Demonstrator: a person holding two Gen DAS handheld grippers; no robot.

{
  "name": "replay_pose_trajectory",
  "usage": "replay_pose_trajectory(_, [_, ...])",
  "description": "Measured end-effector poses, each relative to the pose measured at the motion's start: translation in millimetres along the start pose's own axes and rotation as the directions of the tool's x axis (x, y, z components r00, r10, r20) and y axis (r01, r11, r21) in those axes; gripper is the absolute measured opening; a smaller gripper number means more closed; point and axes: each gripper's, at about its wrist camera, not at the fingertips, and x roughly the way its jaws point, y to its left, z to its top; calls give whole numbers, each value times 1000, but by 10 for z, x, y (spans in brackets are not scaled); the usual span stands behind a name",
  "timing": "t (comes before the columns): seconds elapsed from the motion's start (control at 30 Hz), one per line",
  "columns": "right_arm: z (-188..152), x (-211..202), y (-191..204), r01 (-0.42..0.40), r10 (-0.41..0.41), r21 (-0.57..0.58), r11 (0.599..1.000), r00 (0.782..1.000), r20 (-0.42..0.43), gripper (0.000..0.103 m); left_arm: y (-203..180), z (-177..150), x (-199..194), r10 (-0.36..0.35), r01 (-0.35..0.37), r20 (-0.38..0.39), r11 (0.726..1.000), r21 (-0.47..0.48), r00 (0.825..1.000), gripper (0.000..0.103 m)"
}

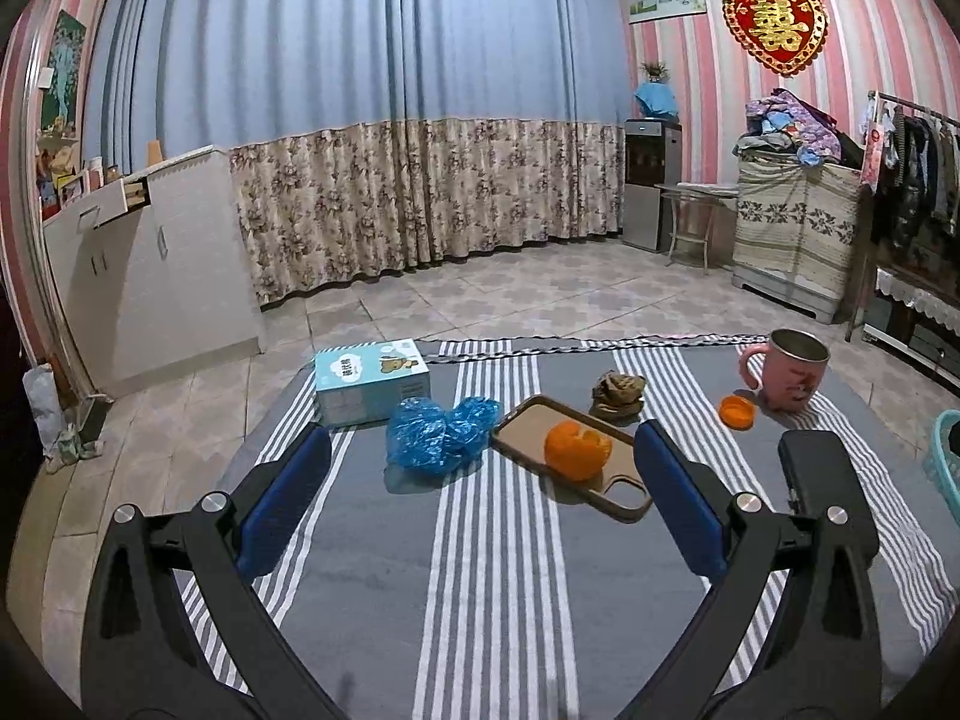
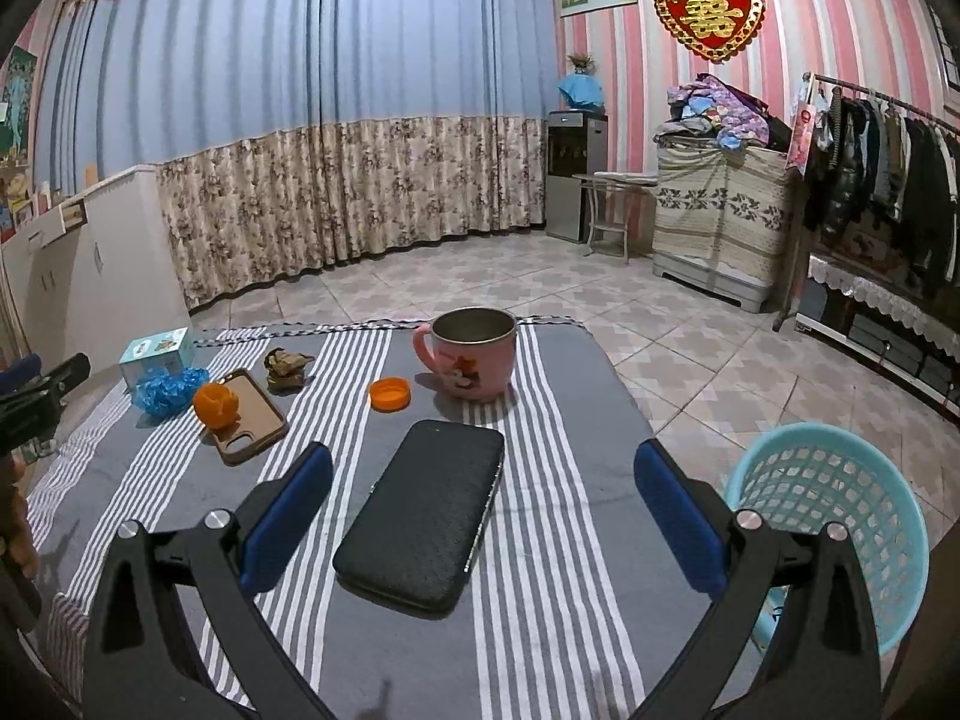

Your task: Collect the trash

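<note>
the left gripper (image 1: 480, 468) hovers low over the near part of the table (image 1: 480, 600), its blue-padded jaws spread wide with nothing between them, pointed toward the far edge. the right gripper (image 2: 483, 501) hangs beside it toward the right edge, jaws likewise wide apart and holding nothing; a black case (image 2: 423, 513) lies flat on the striped cloth just ahead of its gap, touching neither pad.

just past the left gripper, a piece of orange peel (image 1: 577, 449), curled and bright, sits on top of a brown phone case (image 1: 570, 456) lying face up. touching that case's left side is a crumpled blue plastic bag (image 1: 441, 432), shiny and wrinkled. behind the bag, at the far left corner, stands a light blue tissue box (image 1: 372, 381). a little beyond the phone case lies a wad of brownish crumpled paper (image 1: 618, 395). toward the far right corner an orange bottle cap (image 1: 737, 411) rests open side up, just beside a pink mug (image 1: 789, 372) that stands upright.

off the table's right edge, lower down, stands a light blue mesh basket (image 2: 834, 516); what it holds i cannot tell.
</note>
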Motion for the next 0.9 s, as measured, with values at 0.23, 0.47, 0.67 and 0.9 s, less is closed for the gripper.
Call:
replay_pose_trajectory(0.23, [-4, 77, 96, -8, 8, -16, 1000, 1000, -10, 98, 92, -27, 89, 14, -14, -9, 1000, -10, 1000, 98])
replay_pose_trajectory(0.47, [-2, 152, 183, -16, 15, -26, 1000, 1000, -15, 98, 172, -44, 146, 27, -28, -15, 1000, -13, 1000, 98])
replay_pose_trajectory(0.67, [-17, 204, 218, -20, 20, -28, 999, 1000, -22, 98, 219, -71, 191, 45, -45, -18, 999, -9, 999, 98])
replay_pose_trajectory(0.9, [-44, 279, 274, -27, 26, -32, 999, 999, -31, 98, 280, -97, 258, 52, -52, -34, 998, -18, 998, 98])
